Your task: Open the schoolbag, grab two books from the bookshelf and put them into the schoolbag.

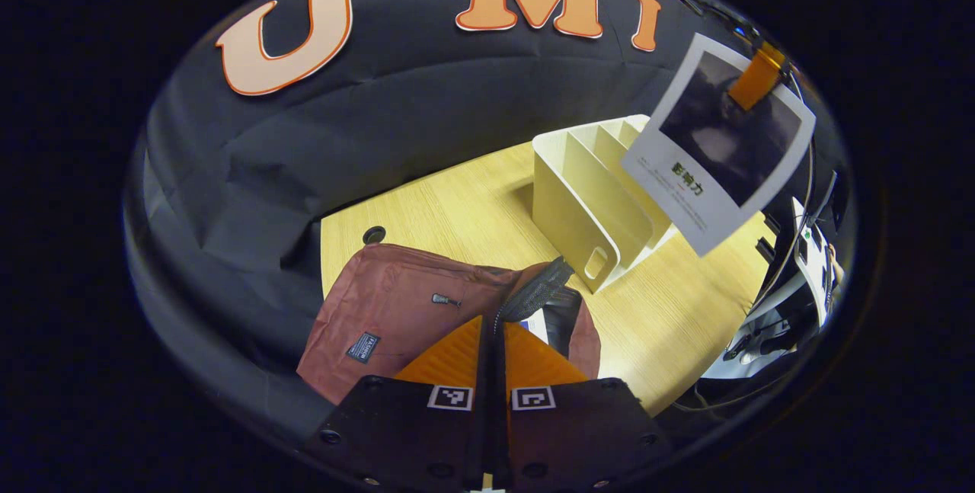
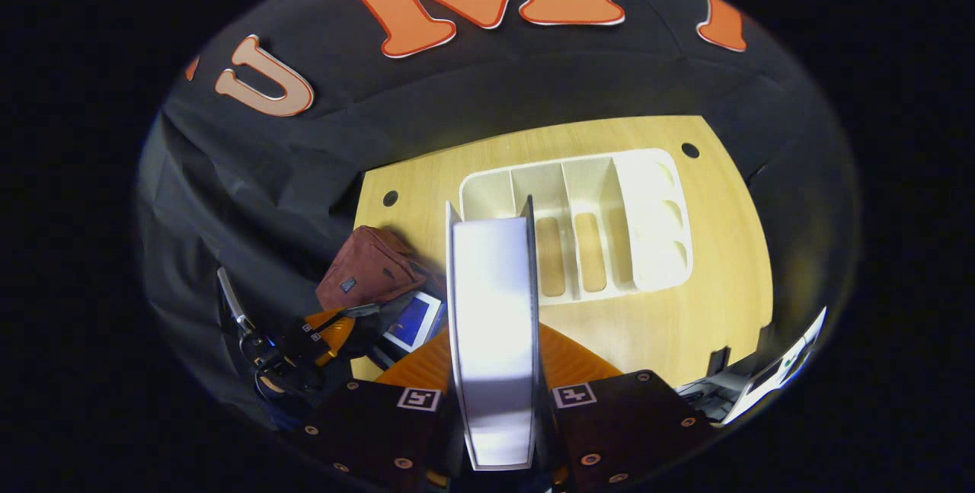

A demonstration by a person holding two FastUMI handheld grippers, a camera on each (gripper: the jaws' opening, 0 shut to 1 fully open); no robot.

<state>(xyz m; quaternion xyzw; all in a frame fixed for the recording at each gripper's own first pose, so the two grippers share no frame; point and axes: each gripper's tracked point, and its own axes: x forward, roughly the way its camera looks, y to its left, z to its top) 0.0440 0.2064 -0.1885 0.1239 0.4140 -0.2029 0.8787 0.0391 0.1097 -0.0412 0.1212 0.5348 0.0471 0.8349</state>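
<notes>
We're seeing the left gripper (image 1: 493, 323) as two wedge-shaped fingers (image 1: 449, 360) with fine ridged faces, rising out of two flat black plates (image 1: 404, 432). Each plate is carrying a square black-and-white marker (image 1: 449, 398) near its inner top corner, and round dark screws (image 1: 330, 436) are dotting the edges. The right gripper (image 2: 495, 329) is showing the same build: ridged fingers (image 2: 575, 360), black plates (image 2: 632, 424), one marker (image 2: 573, 395) per plate, and small brassy screws (image 2: 689, 422) along the rim.
</notes>
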